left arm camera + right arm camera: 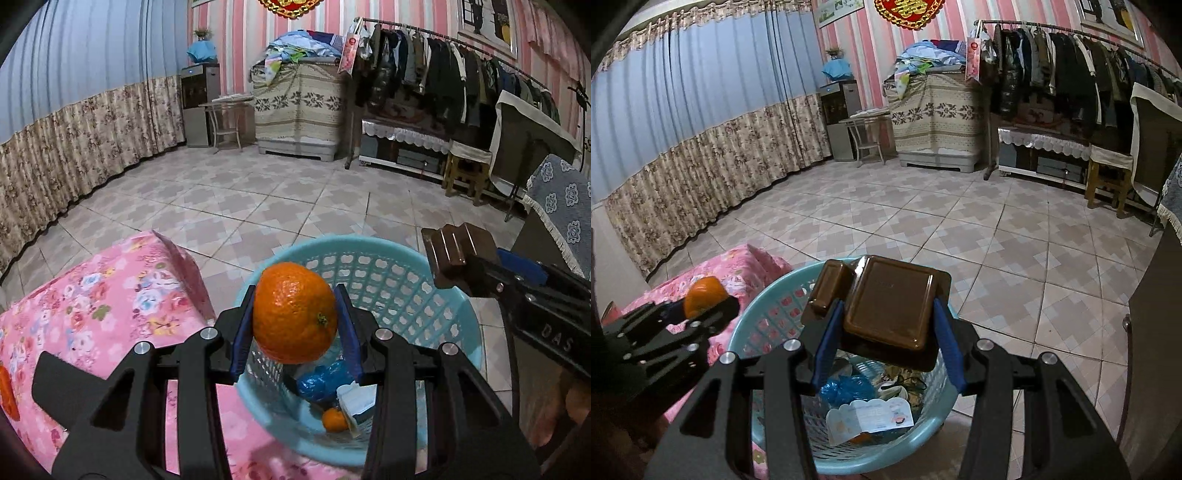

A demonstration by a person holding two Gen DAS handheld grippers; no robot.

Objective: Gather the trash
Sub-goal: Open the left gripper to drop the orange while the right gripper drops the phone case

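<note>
Gripping an orange [294, 313] between its blue pads, the left gripper [295, 325] hangs over the near rim of a light blue basket [388, 273], its jaws clamped on the fruit's two sides. Just right of it, the right gripper [884, 332] has its jaws clamped on a brown plastic tray [890, 306], which it holds tilted above the same basket [768, 325]; the tray has one large compartment and a small one at its left edge. In the left wrist view the tray [456, 254] shows up beyond the basket's right rim.

Down in the basket lie a crumpled blue bag [325, 380], a small orange [335, 420] and a white printed paper [868, 419], all close together on the bottom, with other scraps too dark to make out.

To the left of the basket, touching or just beside its wall, a pink flowered cloth [110, 302] covers the table.

Beyond the basket the tiled floor [258, 192] runs to a flowered curtain [74, 140] on the left, a covered cabinet [299, 110] piled with bedding at the far wall, and a rack of dark clothes [443, 74] on the right.
</note>
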